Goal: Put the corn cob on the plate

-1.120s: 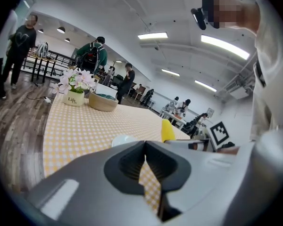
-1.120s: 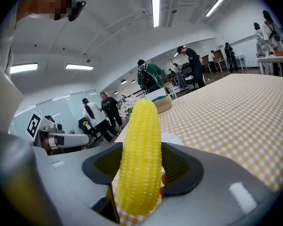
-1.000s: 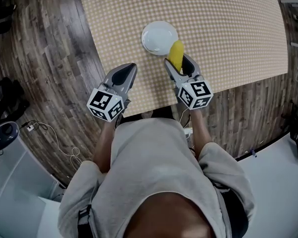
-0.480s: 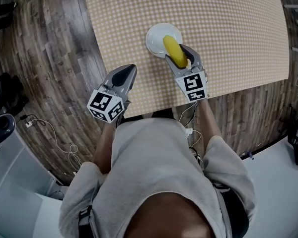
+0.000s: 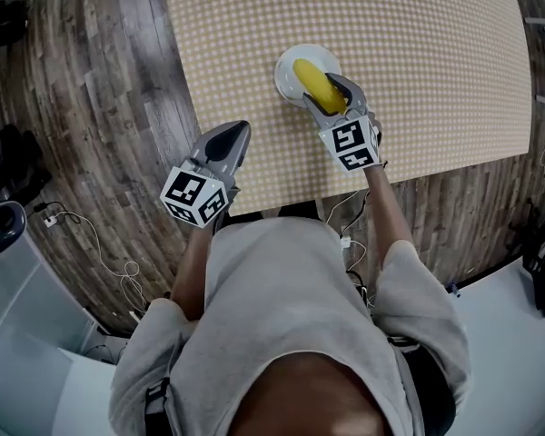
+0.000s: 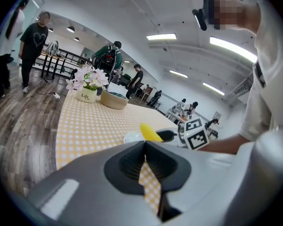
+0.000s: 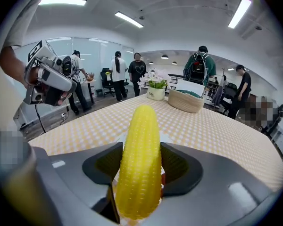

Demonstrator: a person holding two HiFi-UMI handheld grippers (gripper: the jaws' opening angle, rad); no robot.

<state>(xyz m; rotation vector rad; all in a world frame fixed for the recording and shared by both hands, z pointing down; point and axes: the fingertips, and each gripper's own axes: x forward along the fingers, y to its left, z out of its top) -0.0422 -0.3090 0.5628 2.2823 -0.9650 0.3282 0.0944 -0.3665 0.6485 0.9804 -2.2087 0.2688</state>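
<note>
Right now: wood-plank floor (image 5: 91,107) all round, and a table (image 5: 436,53) under a tan checked cloth at the top of the head view. Person in a grey top (image 5: 282,316) stands at the near edge, one gripper per hand.

Left gripper (image 5: 236,133) hangs over the cloth near its near-left corner. Its jaws are closed tip to tip with nothing between them; only cloth shows through the gap behind the tips.

Right gripper (image 5: 326,93) is further out over the cloth, angled down. Its jaws are spread wide and clamped on the corn cob (image 5: 314,84), one pad on each side.

Basket (image 7: 185,100) and small flower pot (image 7: 155,93) sit side by side at the table's far end, well apart from both grippers.

White plate (image 5: 287,78) sits on the cloth just ahead of the right gripper.

Cob is yellow and runs lengthwise along the jaws, its far end over the plate. Can't tell if it touches the plate.
</note>
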